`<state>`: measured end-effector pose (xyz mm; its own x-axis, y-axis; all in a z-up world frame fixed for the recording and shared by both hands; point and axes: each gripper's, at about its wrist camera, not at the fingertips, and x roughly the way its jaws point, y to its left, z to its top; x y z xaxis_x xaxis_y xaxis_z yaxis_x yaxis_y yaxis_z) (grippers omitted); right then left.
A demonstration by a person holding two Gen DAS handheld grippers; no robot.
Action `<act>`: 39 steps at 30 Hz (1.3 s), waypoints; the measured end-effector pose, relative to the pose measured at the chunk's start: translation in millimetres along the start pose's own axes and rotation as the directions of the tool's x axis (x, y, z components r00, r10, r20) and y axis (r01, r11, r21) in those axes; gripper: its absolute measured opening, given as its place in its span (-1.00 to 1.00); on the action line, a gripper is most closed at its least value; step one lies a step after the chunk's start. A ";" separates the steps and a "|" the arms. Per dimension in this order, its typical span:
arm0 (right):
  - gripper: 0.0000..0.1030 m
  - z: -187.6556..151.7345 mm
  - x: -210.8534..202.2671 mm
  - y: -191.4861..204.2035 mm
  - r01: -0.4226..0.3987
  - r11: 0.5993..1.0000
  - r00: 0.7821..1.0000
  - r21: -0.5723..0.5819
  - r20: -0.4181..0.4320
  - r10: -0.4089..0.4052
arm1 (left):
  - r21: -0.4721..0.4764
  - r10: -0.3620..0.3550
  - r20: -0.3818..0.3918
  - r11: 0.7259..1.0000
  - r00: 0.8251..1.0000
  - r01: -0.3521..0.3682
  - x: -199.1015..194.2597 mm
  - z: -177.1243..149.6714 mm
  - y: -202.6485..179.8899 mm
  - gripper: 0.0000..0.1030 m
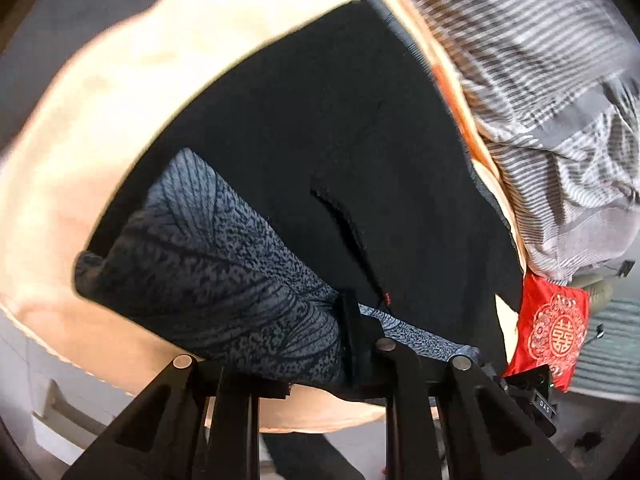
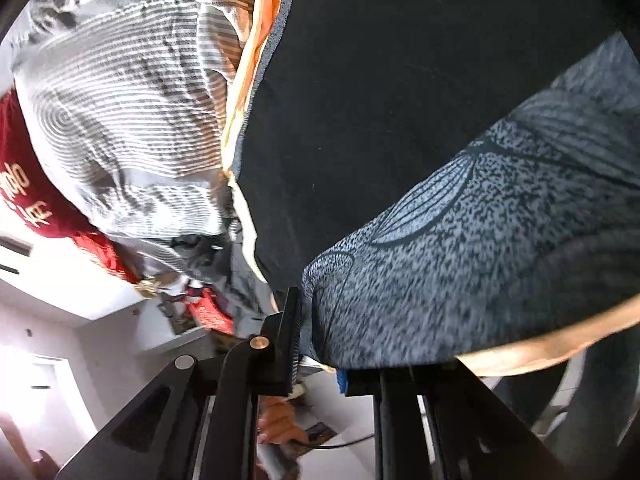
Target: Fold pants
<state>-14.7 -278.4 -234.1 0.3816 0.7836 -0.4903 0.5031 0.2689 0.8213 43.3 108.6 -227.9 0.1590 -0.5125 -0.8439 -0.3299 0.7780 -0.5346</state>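
The pants (image 1: 320, 140) lie spread on a cream surface (image 1: 100, 152): black cloth with a blue-grey leaf-patterned part (image 1: 208, 264) bunched near me. In the left wrist view my left gripper (image 1: 340, 360) is shut on that patterned cloth at its near edge; one black pad (image 1: 352, 332) shows and the other is hidden under the fabric. In the right wrist view the patterned part (image 2: 480, 260) fills the right side, and my right gripper (image 2: 320, 360) is shut on its lower corner, with cloth pinched between the pads.
Grey-and-white striped bedding (image 1: 540, 120) is heaped along the far side of the pants. A red pouch with a pale emblem (image 1: 552, 332) lies beside it. A person's hand (image 2: 280, 424) shows below the right gripper. Red cloth (image 2: 24, 184) lies at the left.
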 end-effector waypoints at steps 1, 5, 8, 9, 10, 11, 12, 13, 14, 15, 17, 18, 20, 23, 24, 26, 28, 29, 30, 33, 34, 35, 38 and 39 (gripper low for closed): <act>-0.79 0.2 -2.3 5.6 0.028 0.999 1.000 -0.021 -0.002 -0.028 | 0.033 0.014 0.015 0.999 1.000 -0.014 -7.3 1.3 -8.6 -0.59; -0.79 13.2 -12.8 43.9 0.083 0.987 0.996 -0.141 -0.022 -0.087 | 0.112 0.035 0.057 0.993 0.998 -0.041 -25.7 17.5 -47.4 -0.59; -0.79 42.6 -13.5 74.8 0.098 0.974 0.993 -0.203 -0.051 -0.110 | 0.111 0.024 0.081 0.993 0.996 -0.032 -31.2 40.5 -73.5 -0.59; -0.79 53.5 -12.7 84.4 0.106 0.969 0.991 -0.224 -0.058 -0.122 | 0.118 0.023 0.090 0.992 0.996 -0.034 -31.1 50.9 -83.6 -0.59; -0.79 66.1 -10.8 96.2 0.115 0.962 0.989 -0.249 -0.065 -0.135 | 0.132 0.032 0.101 0.990 0.994 -0.045 -29.1 62.1 -94.0 -0.59; -0.79 82.5 -7.9 108.6 0.126 0.952 0.986 -0.280 -0.072 -0.152 | 0.152 0.050 0.117 0.986 0.992 -0.068 -25.3 76.3 -106.8 -0.59; -0.79 95.9 -4.4 116.8 0.137 0.944 0.983 -0.299 -0.079 -0.168 | 0.163 0.062 0.130 0.983 0.990 -0.083 -20.6 88.4 -116.6 -0.59; -0.79 110.4 2.1 124.8 0.152 0.938 0.978 -0.312 -0.090 -0.189 | 0.170 0.068 0.142 0.981 0.988 -0.092 -16.5 96.7 -122.5 -0.59; -0.79 127.1 10.6 130.5 0.173 0.930 0.972 -0.326 -0.099 -0.215 | 0.173 0.079 0.156 0.979 0.985 -0.106 -9.9 108.2 -128.7 -0.59; -0.79 144.1 20.7 135.7 0.195 0.918 0.964 -0.346 -0.103 -0.244 | 0.175 0.096 0.171 0.976 0.981 -0.126 -0.7 121.0 -133.7 -0.59; -0.79 171.4 39.4 143.8 0.230 0.891 0.950 -0.392 -0.108 -0.292 | 0.172 0.135 0.187 0.971 0.973 -0.167 19.1 145.7 -138.5 -0.59; -0.79 184.6 48.9 146.9 0.242 0.879 0.944 -0.411 -0.110 -0.311 | 0.168 0.156 0.194 0.967 0.968 -0.190 30.3 157.5 -141.4 -0.59; -0.76 211.7 69.8 153.5 0.263 0.854 0.933 -0.448 -0.108 -0.344 | 0.148 0.188 0.200 0.965 0.962 -0.219 53.5 178.3 -145.0 -0.59; -0.73 246.0 97.0 150.6 0.290 0.839 0.915 -0.461 -0.124 -0.384 | 0.116 0.225 0.195 0.961 0.955 -0.250 75.6 194.0 -142.2 -0.52; -0.73 253.5 103.5 148.7 0.293 0.834 0.910 -0.467 -0.130 -0.393 | 0.109 0.230 0.197 0.961 0.953 -0.254 78.7 195.8 -142.1 -0.50; -0.69 268.3 118.6 140.5 0.306 0.824 0.897 -0.477 -0.146 -0.417 | 0.083 0.238 0.190 0.963 0.953 -0.257 81.1 198.4 -141.7 -0.47; -0.64 276.3 127.5 132.5 0.313 0.828 0.890 -0.466 -0.160 -0.427 | 0.072 0.241 0.185 0.963 0.953 -0.258 74.9 199.0 -145.0 -0.40; -0.60 279.3 130.5 130.6 0.313 0.833 0.889 -0.456 -0.167 -0.426 | 0.074 0.251 0.193 0.960 0.949 -0.269 68.5 198.3 -148.1 -0.20; -0.55 280.5 131.7 130.7 0.311 0.837 0.890 -0.451 -0.171 -0.423 | 0.077 0.268 0.219 0.954 0.938 -0.291 58.2 196.5 -151.9 0.01; -0.36 283.7 129.9 134.6 0.297 0.836 0.887 -0.462 -0.190 -0.420 | 0.091 0.312 0.350 0.927 0.883 -0.363 17.0 188.7 -163.9 0.40; -0.32 286.6 125.9 135.6 0.290 0.839 0.888 -0.461 -0.198 -0.416 | 0.101 0.331 0.355 0.916 0.874 -0.388 12.6 191.8 -162.5 0.40; -0.19 287.8 122.8 138.6 0.282 0.846 0.891 -0.454 -0.204 -0.406 | 0.116 0.363 0.360 0.897 0.860 -0.427 10.2 189.4 -166.9 0.40; 0.27 280.2 106.5 155.5 0.231 0.863 0.917 -0.450 -0.195 -0.347 | 0.212 0.413 0.320 0.846 0.853 -0.489 28.6 174.2 -182.9 0.40; 0.31 276.0 97.2 161.3 0.219 0.855 0.925 -0.470 -0.179 -0.335 | 0.255 0.430 0.298 0.824 0.852 -0.505 42.6 165.7 -188.2 0.40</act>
<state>317.6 -313.4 -229.8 0.0458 0.7351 -0.6765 0.1491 0.6646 0.7322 266.4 0.6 -170.8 0.2708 0.0063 -0.9626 -0.1146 0.9931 -0.0258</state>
